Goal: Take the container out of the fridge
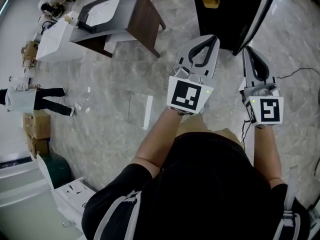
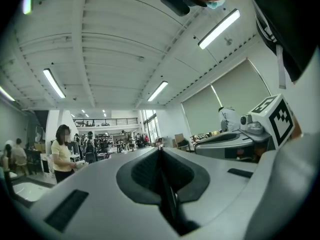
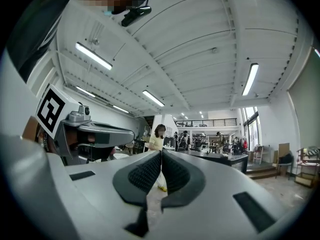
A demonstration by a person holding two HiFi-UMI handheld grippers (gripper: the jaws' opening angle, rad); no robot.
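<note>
The grey left tool (image 1: 210, 39) and grey right tool (image 1: 246, 50) were both clenched on nothing, held side by side above the grey marble-tiled floor (image 1: 125, 79), near the black fridge (image 1: 227, 21).

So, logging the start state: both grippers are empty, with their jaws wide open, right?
Not quite. The left gripper and the right gripper are empty, but their jaws are shut, tips pressed together. The left gripper view and the right gripper view each show it.
</note>
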